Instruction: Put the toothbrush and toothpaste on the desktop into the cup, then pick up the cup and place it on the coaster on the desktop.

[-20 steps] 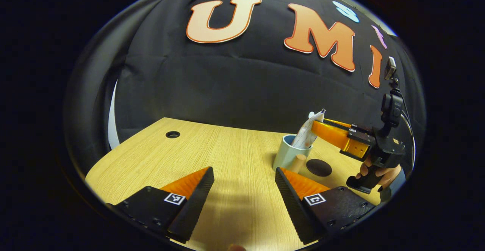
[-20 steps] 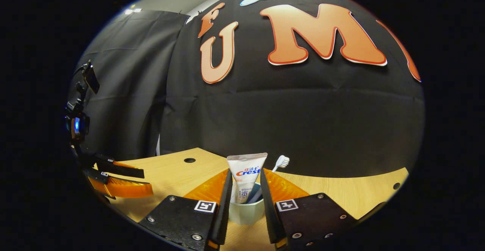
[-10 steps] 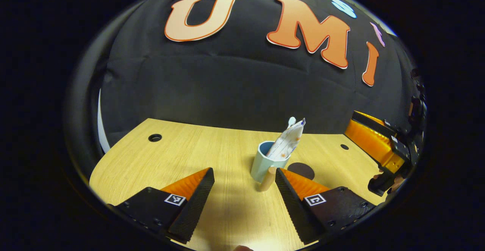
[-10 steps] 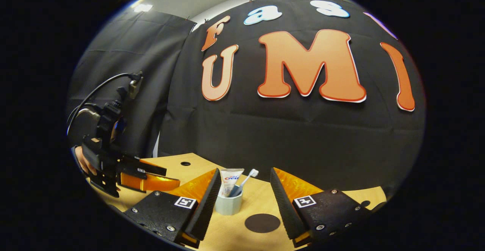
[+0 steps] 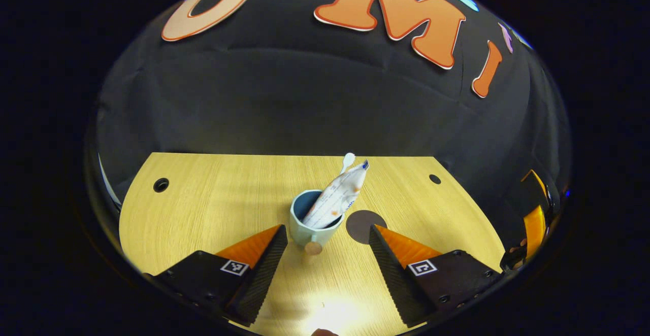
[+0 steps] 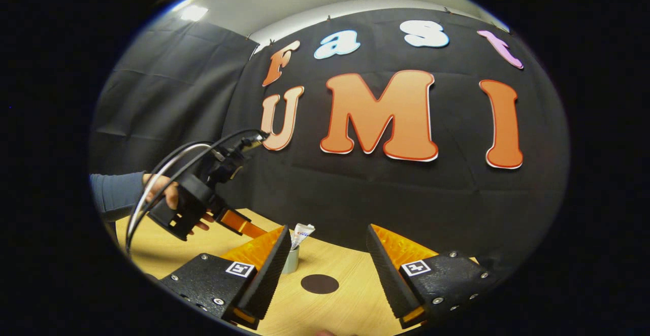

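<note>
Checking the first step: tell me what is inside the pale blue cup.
The pale blue cup holds the white toothpaste tube, leaning, and a white toothbrush behind it. Their lower ends are hidden by the cup wall.

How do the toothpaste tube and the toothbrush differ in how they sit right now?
The toothpaste tube is broad and flat, leaning across the cup; of the toothbrush just the small head peeks out behind the tube. The tube hides most of the brush, not the reverse. Both stand in the cup, tilted the same way.
</note>
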Action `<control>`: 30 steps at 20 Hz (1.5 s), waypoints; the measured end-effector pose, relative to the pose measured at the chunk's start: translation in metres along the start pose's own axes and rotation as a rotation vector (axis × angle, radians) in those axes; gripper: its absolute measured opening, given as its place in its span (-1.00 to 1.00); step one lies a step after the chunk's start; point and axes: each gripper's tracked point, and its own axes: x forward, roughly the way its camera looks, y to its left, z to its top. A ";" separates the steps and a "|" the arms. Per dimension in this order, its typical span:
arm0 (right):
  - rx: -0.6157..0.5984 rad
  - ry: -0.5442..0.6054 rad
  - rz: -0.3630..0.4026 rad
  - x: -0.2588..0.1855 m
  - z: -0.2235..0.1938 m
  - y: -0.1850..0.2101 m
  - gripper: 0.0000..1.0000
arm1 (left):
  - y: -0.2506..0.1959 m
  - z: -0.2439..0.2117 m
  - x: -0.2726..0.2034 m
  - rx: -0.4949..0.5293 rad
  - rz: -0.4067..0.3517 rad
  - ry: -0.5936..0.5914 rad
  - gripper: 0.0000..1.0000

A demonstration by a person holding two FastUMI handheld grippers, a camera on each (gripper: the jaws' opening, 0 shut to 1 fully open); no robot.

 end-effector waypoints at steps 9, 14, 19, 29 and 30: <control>0.004 -0.102 -0.069 -0.056 0.046 -0.039 0.82 | 0.014 -0.011 0.037 0.078 0.038 0.258 0.94; -0.005 -0.117 -0.090 -0.071 0.050 -0.049 0.90 | 0.018 -0.044 0.056 0.044 0.084 0.391 0.93; 0.018 -0.107 -0.098 -0.078 0.041 -0.052 0.84 | 0.025 -0.074 0.080 0.040 0.140 0.473 0.63; 0.050 -0.105 -0.125 -0.096 0.033 -0.058 0.84 | 0.016 -0.075 0.092 0.068 0.201 0.456 -0.50; 0.051 -0.107 -0.133 -0.098 0.034 -0.059 0.84 | 0.017 -0.074 0.092 0.065 0.211 0.451 -0.50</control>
